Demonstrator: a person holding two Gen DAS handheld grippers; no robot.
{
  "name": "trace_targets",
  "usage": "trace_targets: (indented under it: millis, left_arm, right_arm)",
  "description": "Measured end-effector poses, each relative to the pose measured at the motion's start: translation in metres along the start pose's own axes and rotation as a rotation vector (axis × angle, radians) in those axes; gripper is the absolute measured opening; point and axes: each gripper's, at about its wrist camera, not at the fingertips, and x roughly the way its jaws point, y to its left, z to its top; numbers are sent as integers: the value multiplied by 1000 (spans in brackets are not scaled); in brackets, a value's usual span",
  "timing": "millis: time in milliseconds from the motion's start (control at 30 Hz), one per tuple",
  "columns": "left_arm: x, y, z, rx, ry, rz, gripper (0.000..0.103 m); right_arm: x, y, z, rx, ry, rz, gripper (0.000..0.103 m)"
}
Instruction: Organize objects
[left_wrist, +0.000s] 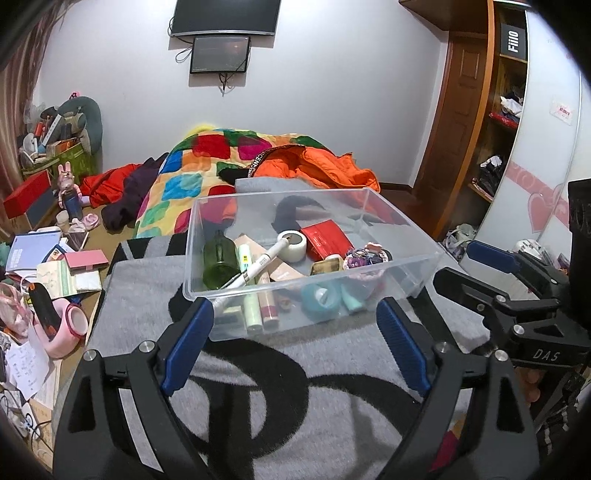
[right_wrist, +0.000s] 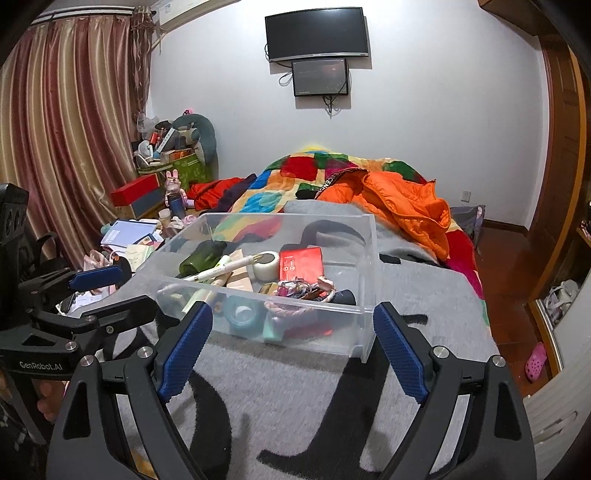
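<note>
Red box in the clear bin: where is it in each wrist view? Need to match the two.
Left wrist: the red box lies right of centre in the clear bin, right of the white tape roll.
Right wrist: the red box sits near picture centre, toward the bin's far side, again right of the tape roll.
Shared landmark: the green bottle at the bin's left end.

The bin (left_wrist: 388, 218) was clear, glossy plastic — the grey blanket (left_wrist: 314, 369) beneath it looked matt, fuzzy cloth.
</note>
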Motion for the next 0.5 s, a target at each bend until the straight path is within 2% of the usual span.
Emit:
trace_targets:
  millis: [500]
  left_arm:
    - [-10, -2, -2, -6, -15, -4, 90]
  right_arm:
    - [-7, 4, -4, -5, 0, 8, 87]
